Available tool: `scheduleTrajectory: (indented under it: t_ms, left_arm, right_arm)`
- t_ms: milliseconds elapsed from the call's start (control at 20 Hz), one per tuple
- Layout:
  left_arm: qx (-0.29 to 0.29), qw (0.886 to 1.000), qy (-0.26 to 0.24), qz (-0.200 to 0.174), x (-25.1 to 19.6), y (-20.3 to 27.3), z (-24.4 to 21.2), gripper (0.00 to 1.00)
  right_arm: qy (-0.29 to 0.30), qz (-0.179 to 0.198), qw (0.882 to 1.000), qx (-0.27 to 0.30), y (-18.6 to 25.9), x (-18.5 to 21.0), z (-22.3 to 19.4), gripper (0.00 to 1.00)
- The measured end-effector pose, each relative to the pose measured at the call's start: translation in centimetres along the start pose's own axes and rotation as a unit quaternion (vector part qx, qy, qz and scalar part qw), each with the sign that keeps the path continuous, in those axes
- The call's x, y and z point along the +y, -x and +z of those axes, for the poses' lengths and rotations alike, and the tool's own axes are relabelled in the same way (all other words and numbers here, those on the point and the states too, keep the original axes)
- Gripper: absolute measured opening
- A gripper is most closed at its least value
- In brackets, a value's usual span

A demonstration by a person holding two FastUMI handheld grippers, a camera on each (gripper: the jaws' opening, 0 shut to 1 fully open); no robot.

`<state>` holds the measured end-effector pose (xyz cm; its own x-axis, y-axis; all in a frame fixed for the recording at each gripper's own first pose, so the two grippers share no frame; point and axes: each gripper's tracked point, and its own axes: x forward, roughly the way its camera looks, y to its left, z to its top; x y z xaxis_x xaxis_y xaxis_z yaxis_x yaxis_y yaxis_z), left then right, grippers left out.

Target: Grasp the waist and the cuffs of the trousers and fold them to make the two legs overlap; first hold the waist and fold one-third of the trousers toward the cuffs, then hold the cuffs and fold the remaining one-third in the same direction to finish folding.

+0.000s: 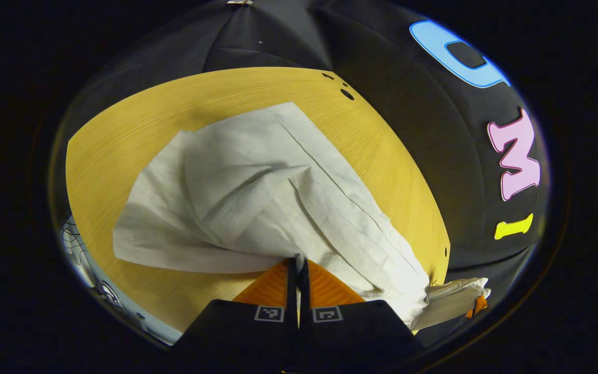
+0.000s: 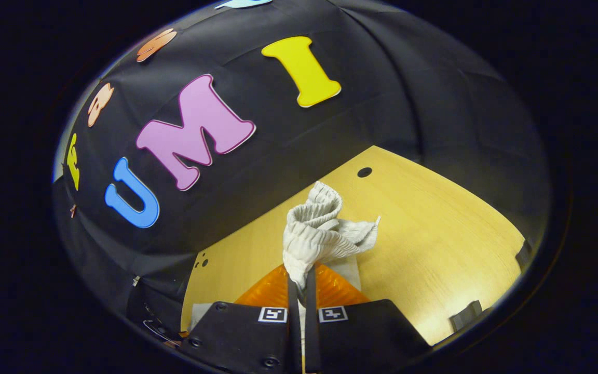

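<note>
In the left gripper view, the left hand-held gripper (image 1: 298, 267) is pinching the near edge of the trousers (image 1: 257, 192), its two fingers drawn together with only a thin layer of pale cloth between them. That clamp is lifting the edge slightly, which is why the fabric is tenting up towards the fingertips and puckering into a soft ridge just beyond them. Past that ridge the trousers are lying spread across the counter (image 1: 122, 140), one long seam running away to the far corner, so the bulk is resting flat while only the held edge is rising.

In the right gripper view, the right hand-held gripper (image 2: 303, 278) is likewise closed on cloth: the ribbed waist (image 2: 313, 228) is bunching up above the fingertips in a twisted knot, gathered because the elastic band is being squeezed at one spot. It is standing clear of the counter surface behind it, held up rather than laid down.

Judging by both grips, the two ends are being raised together so that one leg can be carried over the other; the thirds folds appear not yet started. The bare counter beyond is leaving room for that.
</note>
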<state>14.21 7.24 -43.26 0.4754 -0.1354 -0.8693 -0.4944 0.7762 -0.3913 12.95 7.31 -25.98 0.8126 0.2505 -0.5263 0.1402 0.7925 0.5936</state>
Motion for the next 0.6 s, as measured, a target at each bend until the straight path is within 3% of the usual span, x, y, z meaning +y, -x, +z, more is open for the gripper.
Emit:
scheduleTrajectory:
  t_ms: [300,600]
  left_arm:
    - [-0.001,1.0,-0.017,0.009,-0.1,-0.1,-0.2,0.06]
    - [0.006,1.0,-0.022,0.002,-0.3,-0.4,-0.1,0.06]
  right_arm:
    - [0.045,0.065,0.996,0.051,-1.5,7.6,-4.5,0.07]
    - [0.091,0.103,0.984,0.113,-3.1,12.1,-10.1,0.07]
